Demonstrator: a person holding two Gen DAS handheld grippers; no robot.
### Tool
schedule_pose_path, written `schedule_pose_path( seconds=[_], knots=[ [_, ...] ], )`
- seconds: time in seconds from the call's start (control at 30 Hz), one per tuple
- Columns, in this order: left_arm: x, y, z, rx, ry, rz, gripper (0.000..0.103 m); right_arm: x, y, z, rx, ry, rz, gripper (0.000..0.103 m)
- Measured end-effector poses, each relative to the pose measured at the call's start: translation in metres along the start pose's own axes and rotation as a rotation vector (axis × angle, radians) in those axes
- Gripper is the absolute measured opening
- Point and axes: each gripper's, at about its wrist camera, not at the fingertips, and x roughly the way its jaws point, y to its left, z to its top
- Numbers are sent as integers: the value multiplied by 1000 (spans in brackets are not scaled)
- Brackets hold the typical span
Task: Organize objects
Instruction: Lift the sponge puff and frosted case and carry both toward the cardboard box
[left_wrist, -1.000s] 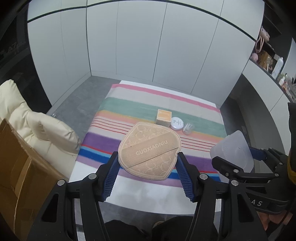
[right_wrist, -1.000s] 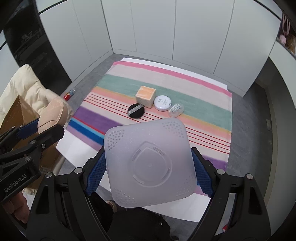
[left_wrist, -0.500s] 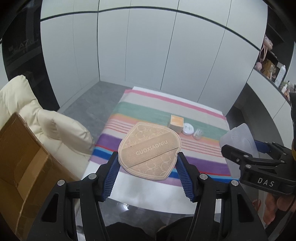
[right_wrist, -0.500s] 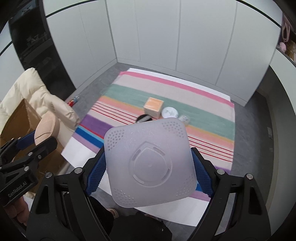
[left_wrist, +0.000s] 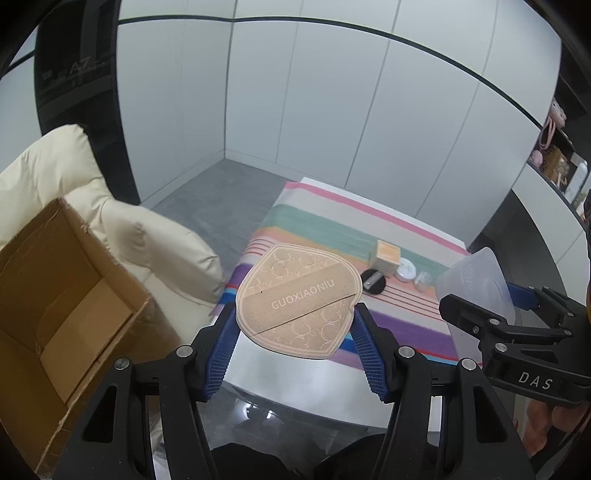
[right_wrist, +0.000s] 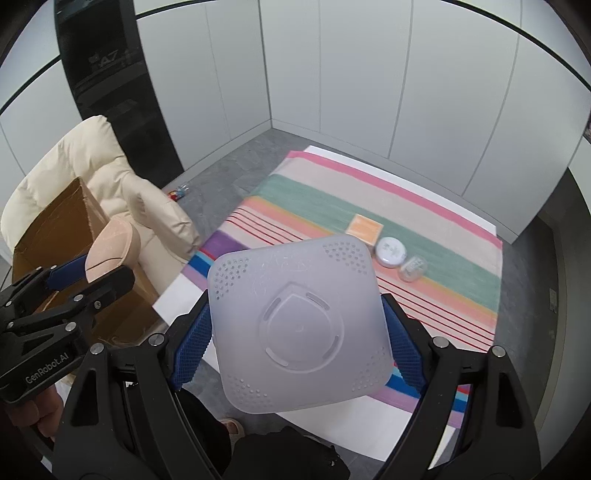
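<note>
A person stands back from the striped bench (right_wrist: 424, 206) with a gripper in each hand; the left gripper (left_wrist: 295, 332) has its jaws clamped on the edges of a tan powder puff (left_wrist: 299, 301) stamped GUOXIAONIU, and the right gripper (right_wrist: 295, 332) has its jaws clamped on the sides of a frosted plastic lid (right_wrist: 299, 332); both pieces are held in the air, clear of the bench, with an open cardboard box (left_wrist: 62, 295) on the left beside a cream armchair (left_wrist: 122, 221). The step in hand looks like carrying the pair off to be put away, possibly to the box; done well, it means keeping each piece level, holding the squeeze on the thin puff so it does not buckle or slip, and keeping the two grippers from knocking. Counted on the bench: one orange cube box (right_wrist: 365, 229); one black round puff (left_wrist: 373, 284); one white round compact (right_wrist: 391, 253); one small clear jar (right_wrist: 413, 268); in the jaws, one puff and one lid.
</note>
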Motion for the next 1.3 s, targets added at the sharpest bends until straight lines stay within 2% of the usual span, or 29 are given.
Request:
schedule_pose_path(
  seconds=[0.47,1.3],
  knots=[
    [-18,61,0,-106,-26,63,62,10,56,13,-77,-14,65,87],
    [-56,166,-33,-266,-22,196,64,20,176,34,-226,-43,193,87]
  ],
)
